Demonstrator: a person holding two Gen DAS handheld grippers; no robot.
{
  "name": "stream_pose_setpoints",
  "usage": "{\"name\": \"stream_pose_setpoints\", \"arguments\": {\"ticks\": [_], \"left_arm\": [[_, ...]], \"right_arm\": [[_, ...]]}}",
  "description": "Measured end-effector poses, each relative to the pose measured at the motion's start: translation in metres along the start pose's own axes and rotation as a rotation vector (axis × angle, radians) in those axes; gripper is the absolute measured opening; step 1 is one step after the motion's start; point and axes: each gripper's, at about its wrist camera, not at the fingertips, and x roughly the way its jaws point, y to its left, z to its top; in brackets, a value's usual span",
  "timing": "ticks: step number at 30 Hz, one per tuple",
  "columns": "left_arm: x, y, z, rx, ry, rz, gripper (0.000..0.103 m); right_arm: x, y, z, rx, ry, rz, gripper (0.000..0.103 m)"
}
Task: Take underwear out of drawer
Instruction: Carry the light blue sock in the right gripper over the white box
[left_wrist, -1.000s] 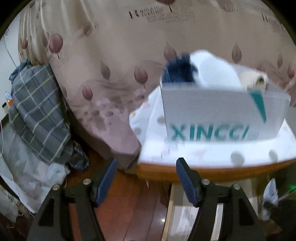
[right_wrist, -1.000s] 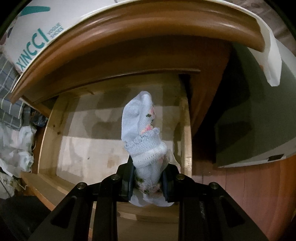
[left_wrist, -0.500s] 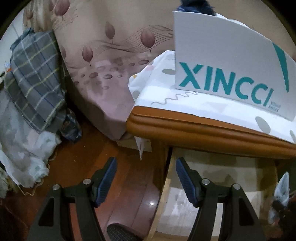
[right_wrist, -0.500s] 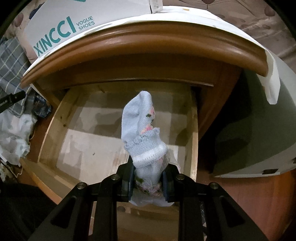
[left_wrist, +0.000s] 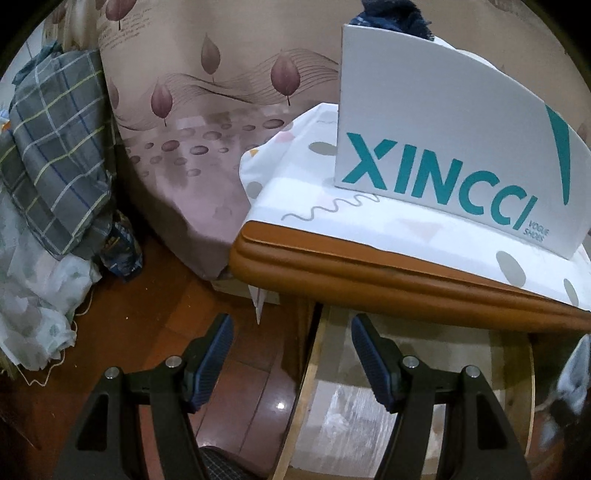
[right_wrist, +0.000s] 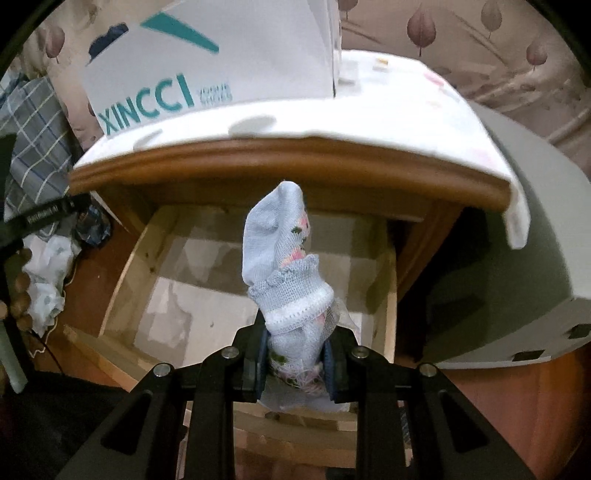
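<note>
underwear (right_wrist: 280, 258): pale blue knit, white ribbed band with a frilled edge, small pink and green marks; bunched and upright, lower end clamped between the right fingers (right_wrist: 261, 350), held above the drawer
drawer (right_wrist: 384, 280): pale wood, pulled open under the brown top; papery liner on the floor, nothing else seen inside

Pulled-out drawer under the nightstand top

We see the white cardboard shoebox (right_wrist: 207, 62) on the brown wooden nightstand (right_wrist: 295, 162); below it, the pale wooden drawer (right_wrist: 122, 273) stands open.
</note>
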Motion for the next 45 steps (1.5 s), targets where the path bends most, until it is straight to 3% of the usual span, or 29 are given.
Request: {"name": "stream_pose_setpoints", "arguments": {"ticks": [15,30,36,45], "left_arm": [[-0.001,-0.008,-0.001,0.023,0.009,-0.017,0.068],[-0.005,0.006,0.000,-0.021,-0.001,0.005,0.068],[-0.004,0.015,0.003,-0.048,0.006,0.014,0.068],[-0.006,0.025,0.003,-0.056,0.002,0.024,0.068]], "right_arm": [[-0.082,0.013,0.047,-0.020,-0.064,0.026,0.022],[-0.144,0.033,0.165,-0.084,-0.229,0.015,0.022],[-0.137,0.046,0.217,-0.074,-0.250,0.030,0.022],[-0.084,0.082,0.255,-0.091,-0.197,0.032,0.023]]}}
